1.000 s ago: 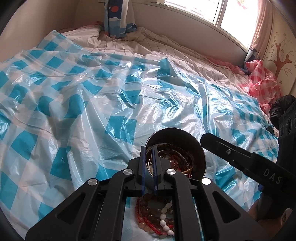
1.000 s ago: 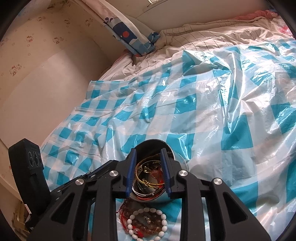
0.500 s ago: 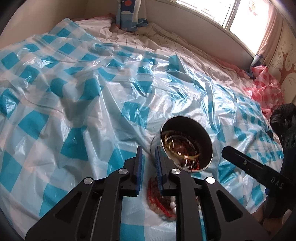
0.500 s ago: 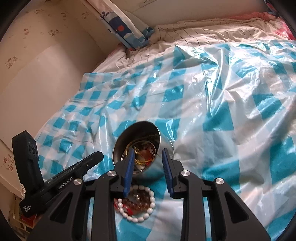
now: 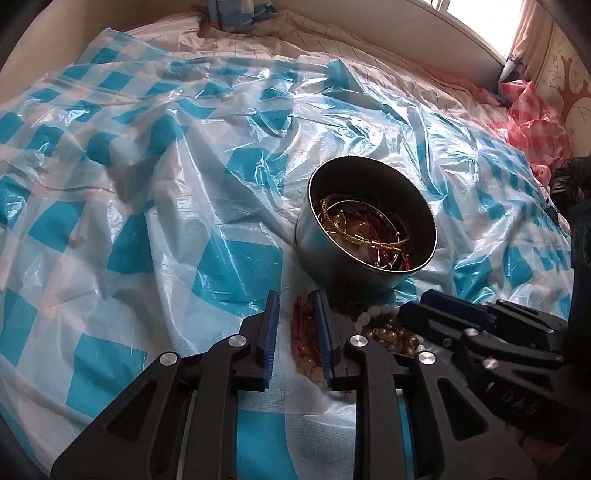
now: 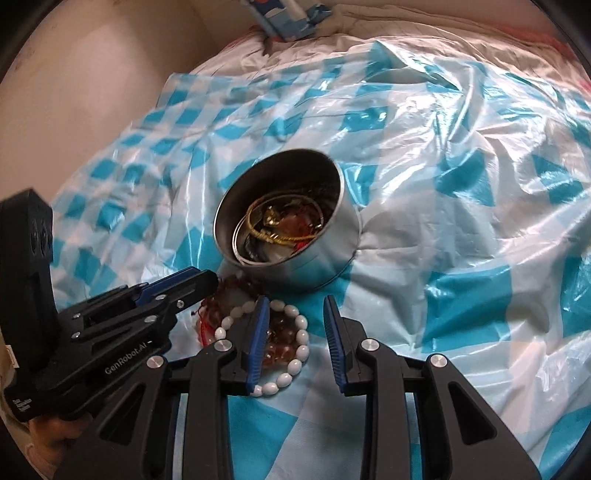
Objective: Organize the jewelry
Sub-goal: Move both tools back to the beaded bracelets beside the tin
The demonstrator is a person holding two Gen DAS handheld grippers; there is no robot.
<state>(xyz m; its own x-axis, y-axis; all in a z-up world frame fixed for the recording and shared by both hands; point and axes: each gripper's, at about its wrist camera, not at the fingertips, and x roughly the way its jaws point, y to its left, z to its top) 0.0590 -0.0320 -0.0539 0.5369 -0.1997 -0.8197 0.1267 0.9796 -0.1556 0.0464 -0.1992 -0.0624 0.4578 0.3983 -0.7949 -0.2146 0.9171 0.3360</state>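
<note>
A round metal tin [image 5: 332, 266] [image 6: 306, 269] stands on the blue-and-white checked plastic sheet [image 5: 147, 221], holding gold bangles [image 5: 354, 236] and red pieces. A heap of bracelets lies on the sheet just in front of it: red beads [image 5: 303, 325], amber beads [image 6: 275, 339] and a white bead bracelet [image 6: 301, 336]. My left gripper [image 5: 295, 295] hovers over the red beads; its jaws are opening and press on nothing. My right gripper [image 6: 295, 301] stands open over the white bracelet, whose right side shows in the gap below. The two grippers' tips are close together.
The sheet covers a rumpled bed. A blue patterned pillow [image 5: 236, 14] leans at the head, a pink checked bag [image 5: 535, 125] and a black bag [image 5: 569, 177] lie at the right. A wall [image 6: 74, 92] runs along the left.
Both grippers drew back from over the tin and sank toward the bracelet heap in front of it. The left jaws went from shut to slightly parted.
</note>
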